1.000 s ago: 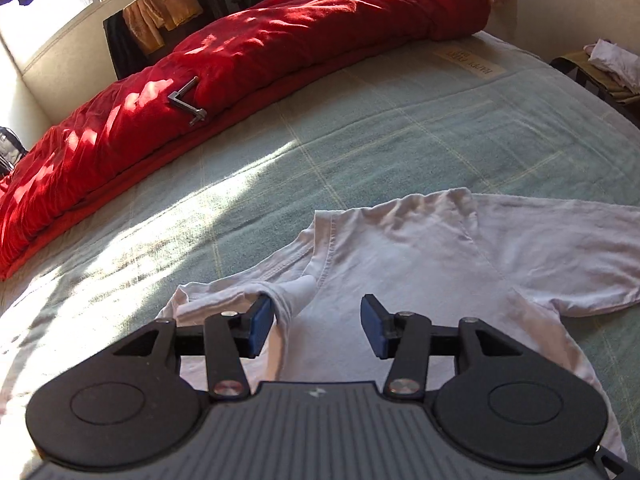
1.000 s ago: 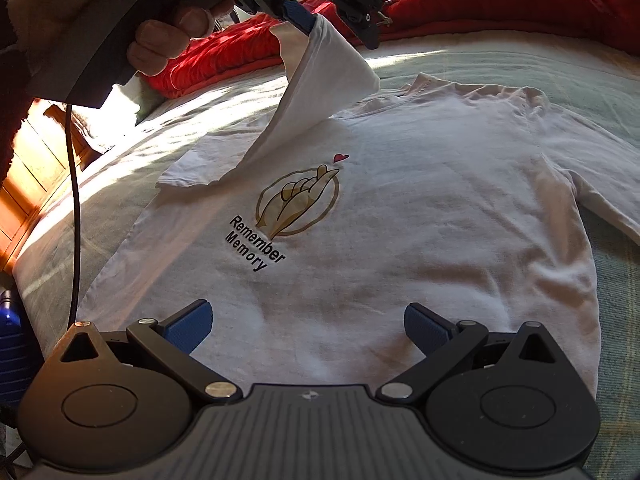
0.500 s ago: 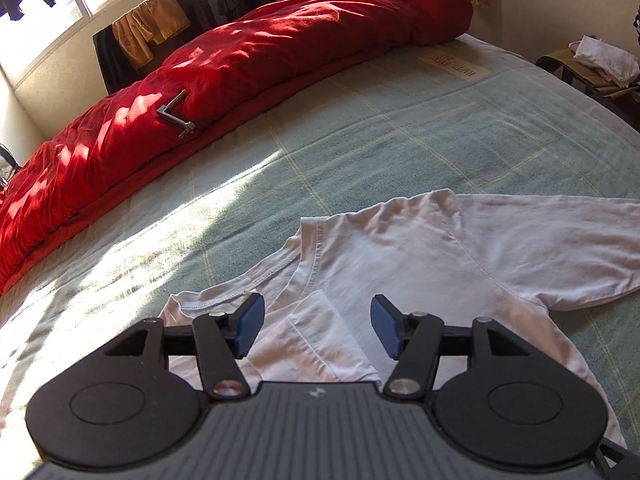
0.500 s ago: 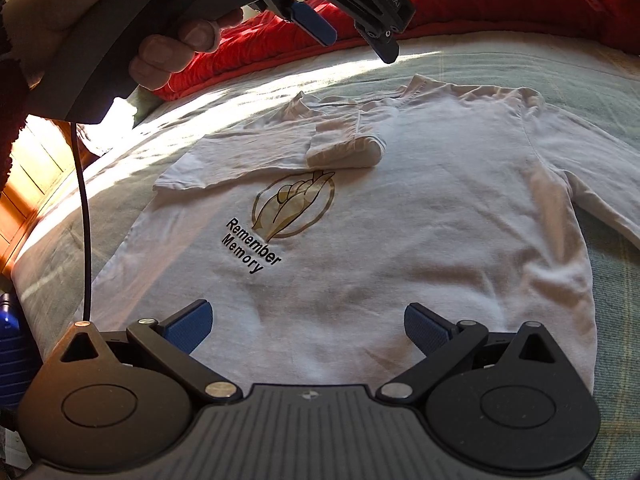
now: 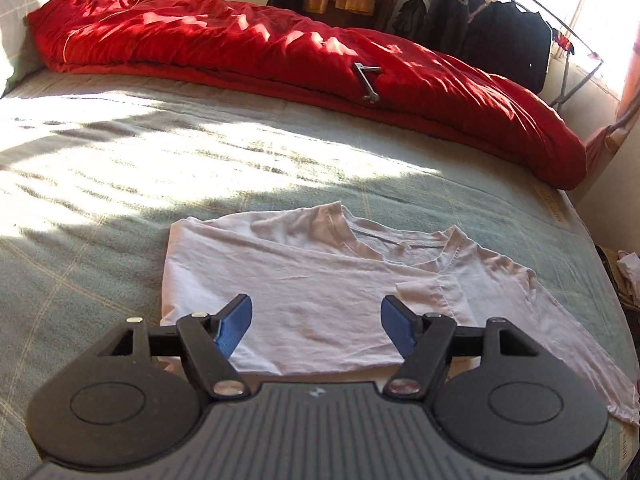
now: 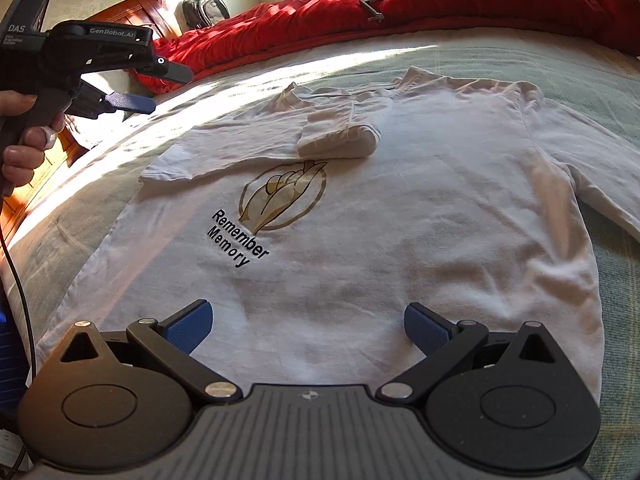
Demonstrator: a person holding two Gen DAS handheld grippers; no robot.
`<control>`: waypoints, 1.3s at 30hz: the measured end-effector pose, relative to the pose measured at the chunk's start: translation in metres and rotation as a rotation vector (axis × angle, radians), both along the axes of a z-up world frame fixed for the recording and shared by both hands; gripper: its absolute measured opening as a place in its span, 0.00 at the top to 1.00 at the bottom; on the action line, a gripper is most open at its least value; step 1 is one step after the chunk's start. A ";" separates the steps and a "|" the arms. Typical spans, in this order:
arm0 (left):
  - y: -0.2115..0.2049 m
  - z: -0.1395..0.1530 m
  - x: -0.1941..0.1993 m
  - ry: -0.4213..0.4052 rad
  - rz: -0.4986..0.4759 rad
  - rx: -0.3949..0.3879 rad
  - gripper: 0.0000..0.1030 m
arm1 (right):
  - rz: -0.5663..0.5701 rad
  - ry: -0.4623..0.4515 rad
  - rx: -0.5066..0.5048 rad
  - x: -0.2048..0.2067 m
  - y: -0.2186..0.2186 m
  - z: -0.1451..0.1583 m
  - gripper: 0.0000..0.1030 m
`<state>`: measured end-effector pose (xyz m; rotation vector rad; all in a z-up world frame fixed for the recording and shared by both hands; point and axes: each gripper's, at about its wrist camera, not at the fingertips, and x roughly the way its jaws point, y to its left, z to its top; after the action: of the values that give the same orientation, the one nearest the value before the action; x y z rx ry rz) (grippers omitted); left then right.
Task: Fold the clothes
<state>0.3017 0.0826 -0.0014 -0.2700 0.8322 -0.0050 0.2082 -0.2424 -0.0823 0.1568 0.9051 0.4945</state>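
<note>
While its jaws spread wider with nothing between them, the left gripper (image 5: 316, 326) hangs over the white T-shirt (image 6: 400, 220). Its near left sleeve (image 6: 340, 136) lies folded inward. Nearer, the right gripper (image 6: 308, 328) waits open above the hem, on the green bedspread (image 5: 120, 184).

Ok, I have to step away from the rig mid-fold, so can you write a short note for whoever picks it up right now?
Left hand-held gripper: empty, jaws opening, held off the shirt's left edge.
Right hand-held gripper: open, empty, over the hem.
White T-shirt: flat and print-up on the green bedspread, red duvet behind it.
Done: the left sleeve is folded in and lies on the chest above the print.
Left: the right sleeve is spread out; fold it in, then fold the body.
</note>
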 end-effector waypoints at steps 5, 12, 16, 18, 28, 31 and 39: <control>0.057 -0.032 -0.029 -0.028 0.081 -0.168 0.31 | -0.008 -0.011 0.011 0.002 0.000 -0.003 0.00; 0.083 -0.073 -0.026 -0.025 0.034 -0.472 0.31 | 0.000 -0.063 -0.039 0.000 0.009 -0.008 0.00; 0.081 -0.093 -0.011 -0.001 0.037 -0.513 0.31 | 0.008 -0.101 -0.081 -0.001 0.016 -0.011 0.00; 0.087 -0.100 -0.011 0.013 0.068 -0.541 0.31 | 0.018 -0.119 -0.107 -0.002 0.020 -0.013 0.00; 0.080 -0.061 0.003 -0.112 0.007 -0.517 0.26 | 0.026 -0.137 -0.135 -0.003 0.024 -0.014 0.00; 0.083 -0.073 0.014 -0.052 0.086 -0.386 0.27 | 0.030 -0.141 -0.140 -0.004 0.024 -0.014 0.00; 0.111 -0.071 -0.019 -0.099 0.155 -0.354 0.27 | 0.024 -0.144 -0.117 -0.004 0.021 -0.015 0.00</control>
<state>0.2831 0.1938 -0.0726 -0.6624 0.7071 -0.0212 0.2045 -0.2212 -0.0971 0.0037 0.7929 0.4680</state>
